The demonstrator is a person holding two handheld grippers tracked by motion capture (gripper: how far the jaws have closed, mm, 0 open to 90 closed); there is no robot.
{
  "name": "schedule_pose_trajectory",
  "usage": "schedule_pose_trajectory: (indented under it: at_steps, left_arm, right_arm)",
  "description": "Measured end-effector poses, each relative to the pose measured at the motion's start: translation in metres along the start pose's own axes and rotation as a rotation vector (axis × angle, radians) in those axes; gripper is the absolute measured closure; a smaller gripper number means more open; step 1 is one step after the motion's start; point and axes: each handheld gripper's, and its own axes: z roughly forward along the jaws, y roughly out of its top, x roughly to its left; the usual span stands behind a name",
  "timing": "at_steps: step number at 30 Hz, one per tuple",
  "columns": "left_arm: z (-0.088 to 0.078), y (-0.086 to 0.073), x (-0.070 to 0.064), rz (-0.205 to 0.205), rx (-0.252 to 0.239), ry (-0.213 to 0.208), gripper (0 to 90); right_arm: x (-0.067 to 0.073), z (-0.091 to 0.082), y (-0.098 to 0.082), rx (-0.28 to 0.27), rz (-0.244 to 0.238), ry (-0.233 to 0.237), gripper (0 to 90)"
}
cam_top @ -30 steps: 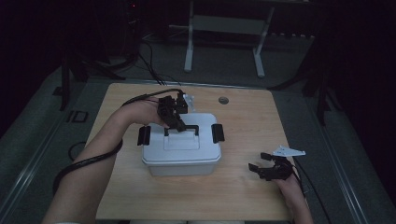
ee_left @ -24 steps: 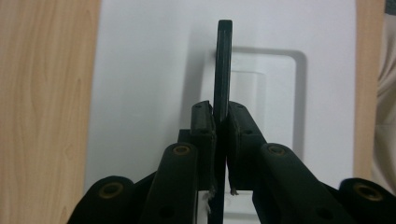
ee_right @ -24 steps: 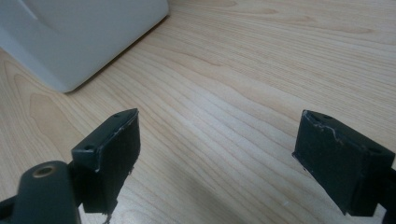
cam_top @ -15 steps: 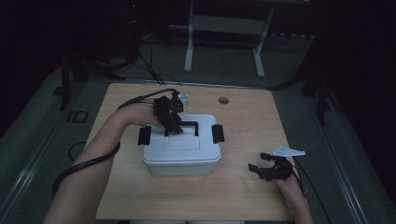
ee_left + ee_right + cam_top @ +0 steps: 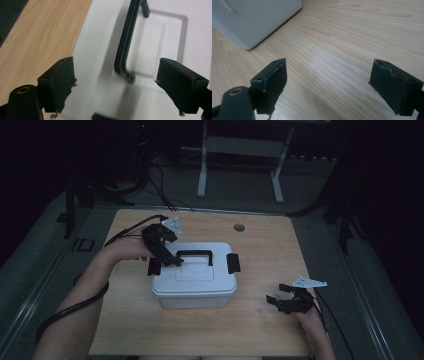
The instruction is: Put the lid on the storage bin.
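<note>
While its jaws have just been opening, the left gripper [image 5: 167, 252] hangs over the left end of the box [image 5: 195, 282] lid, and nothing sits between them. From the left gripper view its jaws stand wide apart above the white lid [image 5: 105, 82], with the black handle [image 5: 125, 47] lying flat in its recess just ahead and free of both pads. The box stands near the middle of the table [image 5: 260, 240], lid on, a black latch [image 5: 233, 263] at its right end and another at its left, half hidden behind the gripper. The right gripper [image 5: 285, 302] rests low near the table's right front corner, well apart from the box. From the right gripper view its jaws are also spread wide, over bare wood [image 5: 337, 45], with a corner of the box [image 5: 254, 20] at upper left.
</note>
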Motion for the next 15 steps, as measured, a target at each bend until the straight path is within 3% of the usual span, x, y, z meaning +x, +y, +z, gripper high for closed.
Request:
schedule_pose_trajectory:
  at_steps: [8,15]
  left_arm:
    - [-0.015,-0.036,-0.002,-0.034,-0.043,0.027,15.1]
    - [-0.025,-0.069,-0.003,-0.090,-0.081,0.033,15.1]
  right_arm:
    - [0.001,0.001,0.000,0.007,-0.005,-0.005,14.0]
    - [0.000,0.001,0.000,0.005,-0.002,-0.008,13.9]
